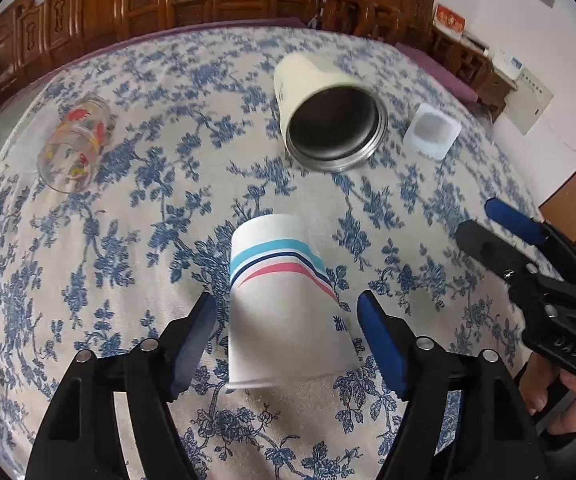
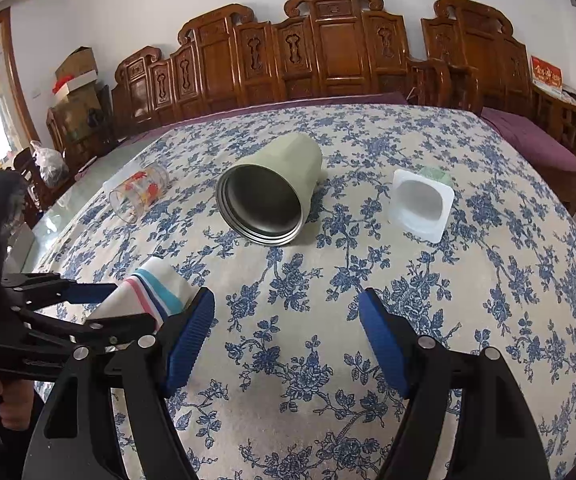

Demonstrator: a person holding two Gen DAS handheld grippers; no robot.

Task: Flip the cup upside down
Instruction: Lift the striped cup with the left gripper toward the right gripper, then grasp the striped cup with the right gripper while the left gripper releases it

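Note:
A white paper cup (image 1: 284, 304) with teal, navy and pink stripes stands upside down, rim on the tablecloth. My left gripper (image 1: 286, 340) is open, its blue pads on either side of the cup with gaps to both. In the right wrist view the cup (image 2: 148, 296) shows at the left between the left gripper's fingers (image 2: 88, 292). My right gripper (image 2: 286, 336) is open and empty over the cloth; it also shows at the right edge of the left wrist view (image 1: 492, 224).
A cream steel-lined tumbler (image 1: 324, 116) lies on its side at the table's middle. A printed glass (image 1: 76, 144) lies on its side at the left. A white plastic tub (image 1: 432, 130) lies at the right. Carved wooden chairs (image 2: 328, 48) ring the far edge.

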